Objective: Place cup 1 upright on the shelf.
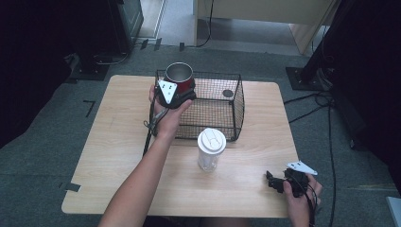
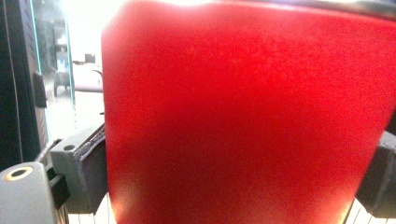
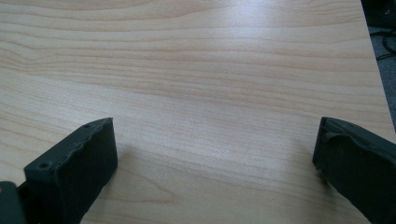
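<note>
Floor: grey carpet (image 1: 47, 161) with black cables on the right.
Table (image 1: 118, 156): pale wood with a fine straight grain, rectangular, rounded corners, smooth matte top.
Basket (image 1: 222, 111): black wire mesh, box-shaped and open on top, on the far middle of the table; a small dark round disc (image 1: 228, 93) lies on its floor near the far right corner.
Mug (image 1: 179, 76): round, glossy red outside, bare shiny metal inside, upright at the basket's far left corner, held above the rim; whether it touches the mesh I cannot tell.
Left gripper (image 1: 176, 97): black, with a grey three-cornered plate on top; its jaws are clamped on the mug's red wall, one on each side, as the left gripper view shows close up.
Tumbler (image 1: 210, 149): clear plastic cylinder with a white round lid, upright just near of the basket.
Right gripper (image 1: 273, 181): black, near the near right corner of the table, low over the wood; its blocky dark jaws stand wide apart with bare table between them.
</note>
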Available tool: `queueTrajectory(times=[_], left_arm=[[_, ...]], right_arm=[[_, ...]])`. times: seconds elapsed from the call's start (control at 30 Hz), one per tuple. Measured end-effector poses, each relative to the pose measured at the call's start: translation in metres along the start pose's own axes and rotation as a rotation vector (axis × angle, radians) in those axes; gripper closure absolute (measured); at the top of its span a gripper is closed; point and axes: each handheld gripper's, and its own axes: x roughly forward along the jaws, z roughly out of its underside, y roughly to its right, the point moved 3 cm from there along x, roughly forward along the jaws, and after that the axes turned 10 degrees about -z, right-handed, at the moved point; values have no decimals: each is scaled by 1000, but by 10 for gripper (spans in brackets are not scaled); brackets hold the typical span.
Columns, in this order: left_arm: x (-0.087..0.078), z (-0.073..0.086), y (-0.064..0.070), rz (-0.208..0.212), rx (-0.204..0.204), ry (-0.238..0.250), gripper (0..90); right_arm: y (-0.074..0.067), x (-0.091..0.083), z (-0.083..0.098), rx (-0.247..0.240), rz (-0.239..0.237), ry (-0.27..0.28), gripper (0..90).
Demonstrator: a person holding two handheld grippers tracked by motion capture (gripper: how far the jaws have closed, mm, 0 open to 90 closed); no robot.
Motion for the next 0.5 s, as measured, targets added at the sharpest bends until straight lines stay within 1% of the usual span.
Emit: queueTrajectory(times=[0.13, 0.2, 0.23, 0.27, 0.3, 0.33, 0.37, 0.4, 0.43, 0.47, 0.5], left_arm=[[7, 7, 0, -9, 8, -37, 65], [12, 12, -2, -22, 18, -68, 65], [12, 12, -2, -22, 18, -68, 65], [13, 14, -2, -24, 18, -80, 65], [15, 19, -1, -33, 43, -106, 66], [15, 19, -1, -33, 43, -106, 65], [16, 20, 0, -30, 54, -109, 65], [18, 22, 2, -23, 50, -123, 65], [18, 22, 2, -23, 50, -123, 65], [19, 25, 3, -24, 53, -144, 65], [20, 27, 4, -26, 61, -154, 65]], right_arm=[[0, 0, 0, 0, 0, 0, 0], [0, 0, 0, -1, 0, 0, 0], [0, 0, 0, -1, 0, 0, 0], [0, 0, 0, 0, 0, -1, 0], [0, 0, 0, -1, 0, 0, 0], [0, 0, 0, -1, 0, 0, 0], [0, 0, 0, -1, 0, -1, 0], [0, 0, 0, -1, 0, -1, 0], [0, 0, 0, -1, 0, -1, 0], [0, 0, 0, -1, 0, -1, 0], [0, 0, 0, -1, 0, -1, 0]])
